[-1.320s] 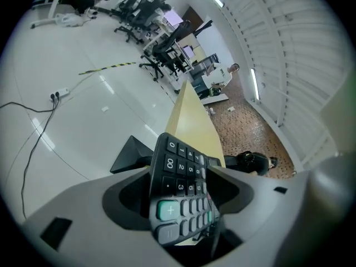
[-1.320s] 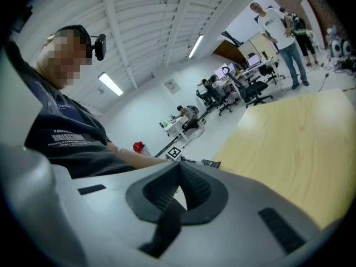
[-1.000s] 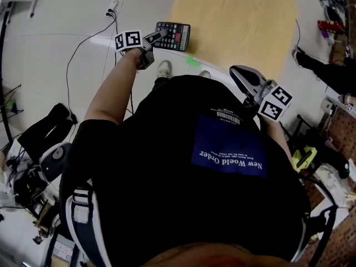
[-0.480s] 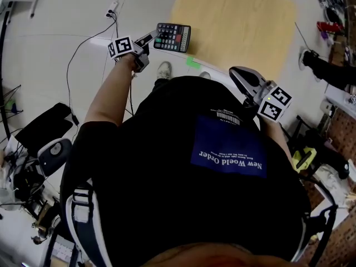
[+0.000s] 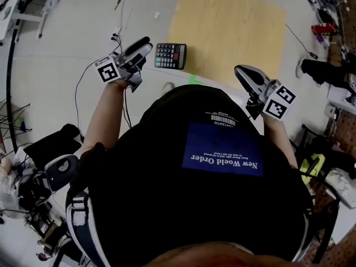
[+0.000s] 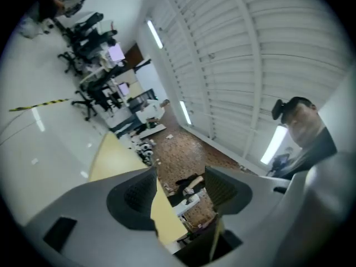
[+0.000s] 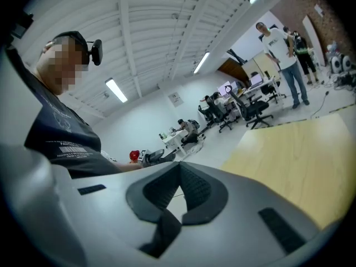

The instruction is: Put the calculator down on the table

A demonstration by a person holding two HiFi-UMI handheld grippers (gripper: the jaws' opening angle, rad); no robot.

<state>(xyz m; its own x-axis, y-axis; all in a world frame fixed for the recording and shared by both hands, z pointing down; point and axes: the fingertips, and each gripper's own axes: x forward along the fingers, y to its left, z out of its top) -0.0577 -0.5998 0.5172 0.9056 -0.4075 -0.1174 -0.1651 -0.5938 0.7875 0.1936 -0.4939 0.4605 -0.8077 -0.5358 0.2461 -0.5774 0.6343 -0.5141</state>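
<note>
Treating the calculator point(image 5: 170, 56) as already flat on the table point(image 5: 150, 29) at upper centre, lift the left gripper point(image 5: 144, 44), jaws apart and empty just left of it, straight up without nudging it, leaving the right gripper point(image 5: 241, 71) closed on nothing.

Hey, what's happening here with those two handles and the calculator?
A person is holding a hand-held gripper in each hand over a pale table. The calculator lies flat on the table, keys up, and nothing is touching it. The left hand-held gripper sits just to its left with its jaws apart and empty. The right hand-held gripper is held off to the other side, jaws together and holding nothing. So the calculator looks to be set down already.
</note>
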